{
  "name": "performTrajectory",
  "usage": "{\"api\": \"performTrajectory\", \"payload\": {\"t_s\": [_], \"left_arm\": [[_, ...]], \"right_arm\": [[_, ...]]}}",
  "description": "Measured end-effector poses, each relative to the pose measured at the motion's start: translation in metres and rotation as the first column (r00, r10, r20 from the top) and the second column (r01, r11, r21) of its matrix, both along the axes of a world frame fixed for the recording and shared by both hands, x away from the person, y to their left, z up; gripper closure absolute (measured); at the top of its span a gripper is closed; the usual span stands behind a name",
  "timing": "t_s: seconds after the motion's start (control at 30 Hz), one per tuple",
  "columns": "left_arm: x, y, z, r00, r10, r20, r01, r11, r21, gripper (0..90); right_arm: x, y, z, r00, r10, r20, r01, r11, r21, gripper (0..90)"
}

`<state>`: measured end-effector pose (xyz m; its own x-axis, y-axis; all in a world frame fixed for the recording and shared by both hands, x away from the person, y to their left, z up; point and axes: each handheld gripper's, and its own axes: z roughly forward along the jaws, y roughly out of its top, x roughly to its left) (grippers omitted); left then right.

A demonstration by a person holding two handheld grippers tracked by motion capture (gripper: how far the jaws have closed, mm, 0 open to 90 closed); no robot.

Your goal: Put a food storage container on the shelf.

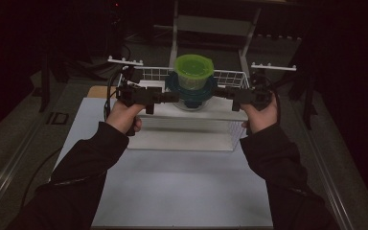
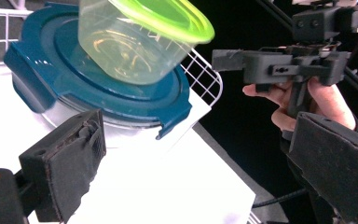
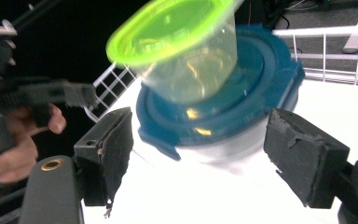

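High view puts a blue-lidded container point(image 1: 190, 93) on top of a white box point(image 1: 187, 125) at the far end of the table point(image 1: 172, 191), and a clear tub with a lime-green lid point(image 1: 193, 71) sits on that blue lid, leaning rather than standing straight. Behind the stack runs a white wire basket point(image 1: 230, 76). The left gripper point(image 1: 171, 97) comes in from the left and the right gripper point(image 1: 220, 94) from the right, each pointing inward at the blue-lidded container from its own side, level with it. Left gripper view has the black jaws spread wide with nothing clamped; the container point(image 2: 98, 88) and tub point(image 2: 142, 37) lie ahead and to the left of the gap, and the other gripper point(image 2: 223, 59) shows farther off in a hand point(image 2: 303, 100). Right gripper view likewise has the jaws wide apart, the container point(image 3: 223, 116) ahead between them but untouched by the pads, the tilted tub point(image 3: 186, 51) above it.
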<state>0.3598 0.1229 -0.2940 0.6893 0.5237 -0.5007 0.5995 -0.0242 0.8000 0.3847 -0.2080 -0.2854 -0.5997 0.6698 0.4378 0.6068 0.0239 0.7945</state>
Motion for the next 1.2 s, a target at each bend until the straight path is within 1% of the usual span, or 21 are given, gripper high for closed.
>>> {"api": "performTrajectory", "payload": {"t_s": [0.13, 0.17, 0.23, 0.37, 0.47, 0.53, 0.6, 0.73, 0.77, 0.8, 0.9, 0.97, 1.1, 1.2], "left_arm": [[-0.010, 0.000, -0.007, 0.9996, 0.003, 0.029, -0.004, 1.0000, 0.003, 3.4], [-0.012, -0.001, -0.009, 0.9994, 0.000, 0.034, 0.000, 1.0000, 0.009, 3.4], [-0.016, -0.001, -0.014, 0.9992, 0.002, 0.041, -0.002, 0.9999, 0.011, 3.4], [-0.025, -0.004, -0.025, 0.9991, -0.025, 0.036, 0.024, 0.9996, 0.017, 3.4], [-0.033, -0.008, -0.033, 0.9984, -0.038, 0.043, 0.036, 0.9990, 0.027, 3.4], [-0.036, -0.010, -0.039, 0.9979, -0.052, 0.038, 0.051, 0.9982, 0.032, 3.3], [-0.039, -0.012, -0.046, 0.9975, -0.058, 0.039, 0.057, 0.9973, 0.046, 3.3], [-0.042, -0.014, -0.060, 0.9972, -0.072, 0.021, 0.071, 0.9963, 0.048, 2.7], [-0.043, -0.014, -0.064, 0.9968, -0.077, 0.019, 0.076, 0.9960, 0.047, 2.6], [-0.043, -0.015, -0.067, 0.9964, -0.083, 0.020, 0.082, 0.9952, 0.055, 2.6], [-0.047, -0.016, -0.076, 0.9964, -0.079, 0.030, 0.077, 0.9947, 0.069, 2.6], [-0.048, -0.017, -0.083, 0.9961, -0.086, 0.018, 0.085, 0.9943, 0.064, 2.6], [-0.052, -0.021, -0.096, 0.9944, -0.106, 0.005, 0.105, 0.9916, 0.076, 2.6], [-0.056, -0.023, -0.104, 0.9929, -0.118, 0.014, 0.116, 0.9893, 0.088, 2.6]], "right_arm": [[-0.009, -0.001, -0.015, 0.9998, 0.019, 0.005, -0.019, 1.000, -0.017, 23.7], [-0.011, -0.001, -0.019, 0.9997, 0.023, 0.004, -0.023, 1.000, -0.020, 23.7], [-0.016, -0.002, -0.027, 0.9995, 0.031, 0.004, -0.031, 0.999, -0.015, 23.4], [-0.025, -0.001, -0.041, 0.9985, 0.054, 0.000, -0.054, 0.998, -0.018, 23.3], [-0.031, -0.001, -0.050, 0.9977, 0.068, -0.005, -0.068, 0.998, -0.009, 23.3], [-0.035, 0.000, -0.055, 0.9972, 0.075, -0.005, -0.075, 0.997, -0.011, 23.2], [-0.038, 0.002, -0.060, 0.9964, 0.085, -0.002, -0.085, 0.996, -0.011, 22.9], [-0.045, 0.003, -0.071, 0.9956, 0.094, -0.004, -0.094, 0.996, -0.010, 22.2], [-0.046, 0.004, -0.074, 0.9954, 0.096, -0.004, -0.096, 0.995, -0.009, 22.1], [-0.047, 0.004, -0.077, 0.9953, 0.096, -0.003, -0.096, 0.995, -0.012, 22.1], [-0.050, 0.004, -0.087, 0.9949, 0.101, -0.006, -0.101, 0.995, -0.011, 21.9], [-0.051, 0.004, -0.093, 0.9946, 0.103, -0.011, -0.104, 0.995, -0.010, 21.6], [-0.053, 0.003, -0.104, 0.9942, 0.105, -0.024, -0.105, 0.994, -0.008, 21.6], [-0.055, 0.002, -0.113, 0.9935, 0.110, -0.031, -0.110, 0.994, -0.007, 21.2]]}}
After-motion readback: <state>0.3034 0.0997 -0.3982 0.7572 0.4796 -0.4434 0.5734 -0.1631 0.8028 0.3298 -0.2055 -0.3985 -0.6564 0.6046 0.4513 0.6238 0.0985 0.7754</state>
